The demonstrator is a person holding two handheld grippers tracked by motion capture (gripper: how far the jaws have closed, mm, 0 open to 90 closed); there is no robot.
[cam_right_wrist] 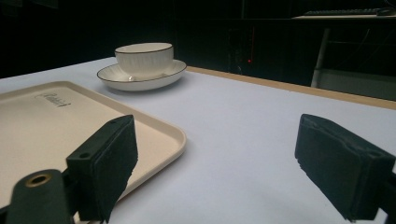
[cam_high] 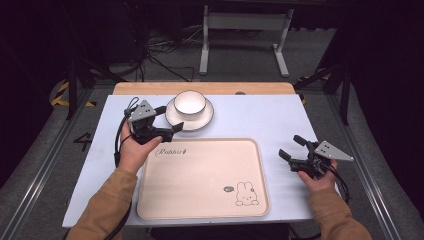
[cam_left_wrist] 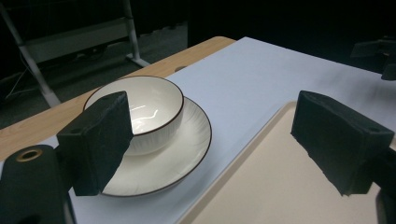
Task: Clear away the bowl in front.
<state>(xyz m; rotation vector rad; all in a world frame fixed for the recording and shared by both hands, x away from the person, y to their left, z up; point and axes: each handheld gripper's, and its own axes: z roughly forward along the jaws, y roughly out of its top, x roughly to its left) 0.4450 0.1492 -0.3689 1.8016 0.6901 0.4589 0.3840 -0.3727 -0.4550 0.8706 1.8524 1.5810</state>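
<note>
High view: left claw (cam_high: 169,118) jaws wide apart, holding nothing, hovering just left of the saucer (cam_high: 189,114), at the tray's (cam_high: 202,177) far-left corner. Right claw (cam_high: 291,147) also spread wide, empty, just off the tray's right edge. Count: one bowl (cam_high: 189,102), seated on one saucer, beyond the tray's far edge; one cream tray with rabbit print, on the white desk (cam_high: 260,117); two claws.
</note>
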